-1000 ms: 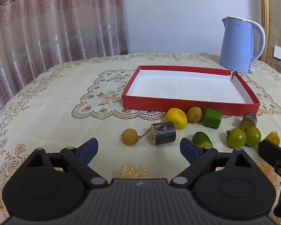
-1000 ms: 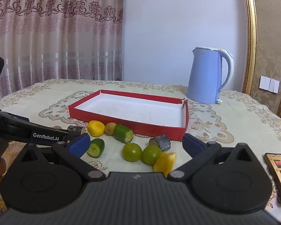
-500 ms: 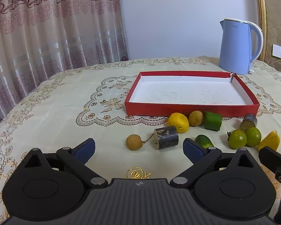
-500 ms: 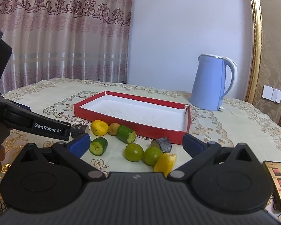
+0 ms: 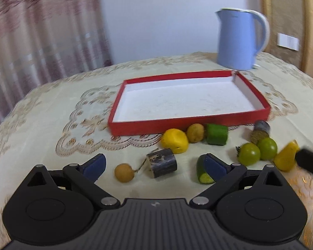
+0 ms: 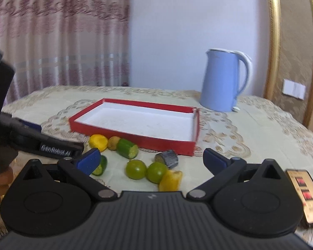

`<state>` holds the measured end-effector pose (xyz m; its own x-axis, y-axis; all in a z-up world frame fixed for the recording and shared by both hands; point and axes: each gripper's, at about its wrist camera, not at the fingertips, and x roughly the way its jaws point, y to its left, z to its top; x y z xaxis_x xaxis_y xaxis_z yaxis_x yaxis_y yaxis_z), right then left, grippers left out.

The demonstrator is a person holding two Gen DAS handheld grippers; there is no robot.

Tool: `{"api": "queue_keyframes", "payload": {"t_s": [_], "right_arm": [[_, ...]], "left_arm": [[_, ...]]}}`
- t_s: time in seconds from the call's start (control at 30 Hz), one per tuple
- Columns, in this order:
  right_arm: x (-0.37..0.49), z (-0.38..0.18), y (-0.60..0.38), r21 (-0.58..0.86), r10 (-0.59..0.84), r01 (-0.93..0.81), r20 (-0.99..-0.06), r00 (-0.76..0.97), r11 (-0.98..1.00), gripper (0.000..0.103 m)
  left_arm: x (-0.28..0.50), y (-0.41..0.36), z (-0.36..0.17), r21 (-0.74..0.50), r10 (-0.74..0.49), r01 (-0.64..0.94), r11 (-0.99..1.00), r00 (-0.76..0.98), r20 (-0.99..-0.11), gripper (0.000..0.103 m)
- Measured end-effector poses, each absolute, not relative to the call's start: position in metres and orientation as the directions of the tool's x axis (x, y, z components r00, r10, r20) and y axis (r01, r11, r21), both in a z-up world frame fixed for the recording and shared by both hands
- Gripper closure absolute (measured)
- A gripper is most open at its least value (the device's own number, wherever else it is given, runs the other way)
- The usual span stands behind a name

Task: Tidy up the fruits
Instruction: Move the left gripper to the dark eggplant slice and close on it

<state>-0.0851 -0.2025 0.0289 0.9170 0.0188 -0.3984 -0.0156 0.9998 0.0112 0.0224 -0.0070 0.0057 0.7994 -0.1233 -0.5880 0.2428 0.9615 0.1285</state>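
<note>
White lettering reading "GenRobot.AI" stood, blurred, on the black arm of the left gripper [image 6: 52,143], seen from the right wrist. Nothing else was legible.

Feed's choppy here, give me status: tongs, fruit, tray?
Left tongs open, nothing gripped; right tongs open, empty. Fruit all on cloth, red tray empty. Kettle behind tray, clear of path.
</note>
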Motion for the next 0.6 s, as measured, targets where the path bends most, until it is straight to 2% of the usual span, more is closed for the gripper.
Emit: {"api": "queue_keyframes", "payload": {"t_s": [0.13, 0.33, 0.43, 0.53, 0.57, 0.6], "right_arm": [[-0.090, 0.017, -0.205, 0.044, 0.045, -0.031, -0.387, 0.921, 0.999, 0.000], [-0.066, 0.006, -0.193, -0.001, 0.094, -0.105, -0.430, 0.898, 0.994, 0.000], [-0.062, 0.005, -0.187, -0.031, 0.113, -0.140, -0.427, 0.897, 0.990, 0.000], [-0.061, 0.000, -0.186, -0.038, 0.117, -0.148, -0.431, 0.895, 0.988, 0.000], [-0.062, -0.002, -0.188, -0.034, 0.115, -0.144, -0.435, 0.893, 0.989, 0.000], [-0.062, -0.004, -0.190, -0.027, 0.114, -0.140, -0.440, 0.891, 0.990, 0.000]], "left_arm": [[0.018, 0.004, -0.002, 0.151, -0.163, 0.296, 0.943, 0.809, -0.564, 0.002], [0.022, 0.019, -0.005, 0.077, -0.216, 0.308, 0.948, 0.805, -0.552, 0.003], [0.021, 0.017, -0.003, 0.095, -0.191, 0.283, 0.954, 0.823, -0.534, 0.003], [0.029, 0.013, -0.007, 0.072, -0.189, 0.276, 0.959, 0.803, -0.565, 0.003], [0.033, 0.010, -0.009, 0.058, -0.200, 0.283, 0.957, 0.794, -0.574, 0.006], [0.035, 0.007, -0.010, 0.051, -0.205, 0.288, 0.956, 0.785, -0.584, 0.014]]}}
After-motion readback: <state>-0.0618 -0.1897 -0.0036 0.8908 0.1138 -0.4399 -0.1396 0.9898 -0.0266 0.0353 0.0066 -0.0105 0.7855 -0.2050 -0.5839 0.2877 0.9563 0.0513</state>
